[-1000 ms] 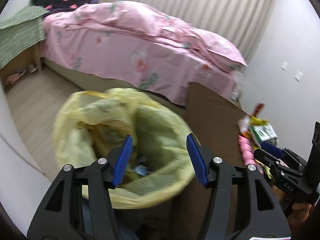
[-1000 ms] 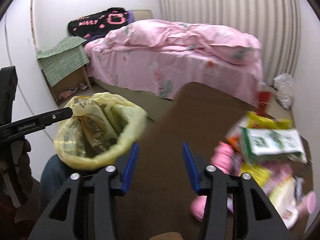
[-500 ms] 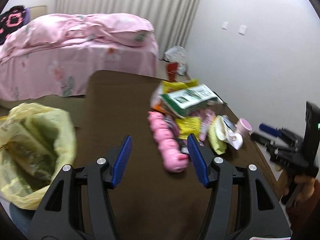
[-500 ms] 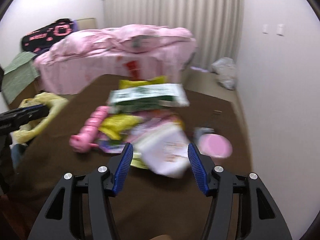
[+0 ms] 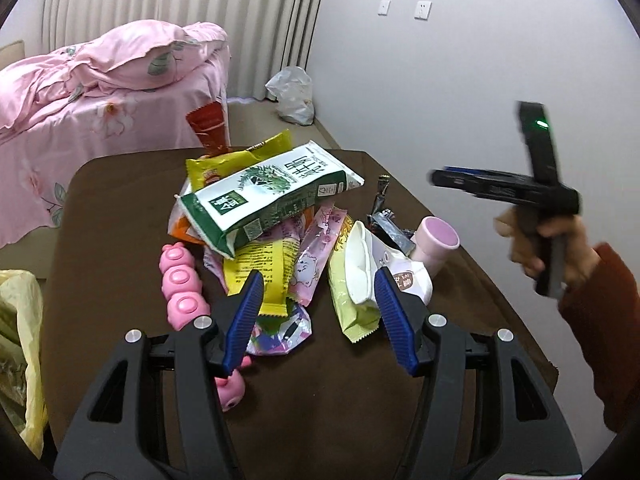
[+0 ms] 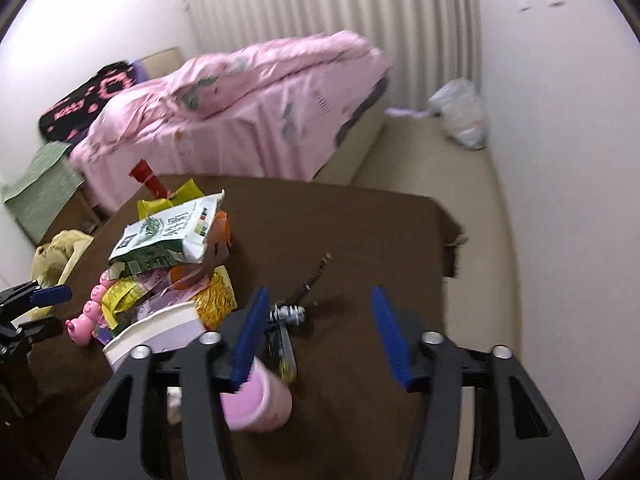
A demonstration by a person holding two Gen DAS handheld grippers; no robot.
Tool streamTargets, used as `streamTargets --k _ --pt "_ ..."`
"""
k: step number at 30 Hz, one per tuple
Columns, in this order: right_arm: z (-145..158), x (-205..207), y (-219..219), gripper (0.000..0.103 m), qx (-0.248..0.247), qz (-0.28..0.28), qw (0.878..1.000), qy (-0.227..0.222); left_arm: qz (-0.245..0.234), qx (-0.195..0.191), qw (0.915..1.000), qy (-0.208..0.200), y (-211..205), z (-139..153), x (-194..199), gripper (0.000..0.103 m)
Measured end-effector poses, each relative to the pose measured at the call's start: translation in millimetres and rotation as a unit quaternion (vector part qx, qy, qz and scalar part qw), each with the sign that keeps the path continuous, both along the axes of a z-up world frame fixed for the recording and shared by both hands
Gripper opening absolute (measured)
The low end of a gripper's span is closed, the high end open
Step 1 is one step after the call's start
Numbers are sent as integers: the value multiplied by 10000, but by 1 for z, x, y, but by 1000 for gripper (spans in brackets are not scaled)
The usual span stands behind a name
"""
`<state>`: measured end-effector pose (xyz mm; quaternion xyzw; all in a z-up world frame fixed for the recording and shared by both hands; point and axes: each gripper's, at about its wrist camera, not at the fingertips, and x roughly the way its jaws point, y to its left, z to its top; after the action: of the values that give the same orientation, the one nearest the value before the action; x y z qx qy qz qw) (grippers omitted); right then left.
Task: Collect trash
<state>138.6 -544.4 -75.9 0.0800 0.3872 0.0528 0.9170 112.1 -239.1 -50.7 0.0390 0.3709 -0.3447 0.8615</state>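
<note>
The trash (image 5: pixel 280 240) lay heaped near the middle of the brown table (image 5: pixel 120 208). From the left wrist view I could see a green-and-white carton (image 5: pixel 272 196) slumped on top, a yellow wrapper (image 5: pixel 264 276) and a pink sachet (image 5: pixel 316 252) under it, a string of pink bottles (image 5: pixel 182 284) at the left edge and a pink cup (image 5: pixel 436 240) tipped on its side at the right. It all looked light, crinkly and slick; I judged the carton's free flattened end the surest place to pinch. The left gripper (image 5: pixel 318 320) hung just above the near wrappers, jaws apart and empty. A yellow bag (image 5: pixel 20 340) gaped beside the table's left edge, crumpled stuff dimly showing inside.

From the right wrist view, blurred, the right gripper (image 6: pixel 318 336) was spread wide too, holding nothing, above bare cloth and a dark foil wrapper (image 6: pixel 286 320). The cup lay just under its left finger, its inside facing away from this camera.
</note>
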Motion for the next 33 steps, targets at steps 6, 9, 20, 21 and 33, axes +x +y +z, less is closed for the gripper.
streamTargets --k 6,9,20,21,33 --pt "-42 52 6 37 270 134 9985 460 35 83 9998 164 -4 -7 7 54" --pt "-58 65 8 14 401 238 9966 686 -6 73 9997 238 -10 -10 10 55" --pt "8 18 13 4 -163 -98 9998 -37 -261 57 9987 433 -44 -29 20 54" --pt "17 11 15 4 -222 -146 9996 -116 -260 50 9984 505 -47 -33 22 53" --pt "69 -41 63 4 -771 -134 9953 -570 -504 -24 9962 715 -28 -24 -2 8"
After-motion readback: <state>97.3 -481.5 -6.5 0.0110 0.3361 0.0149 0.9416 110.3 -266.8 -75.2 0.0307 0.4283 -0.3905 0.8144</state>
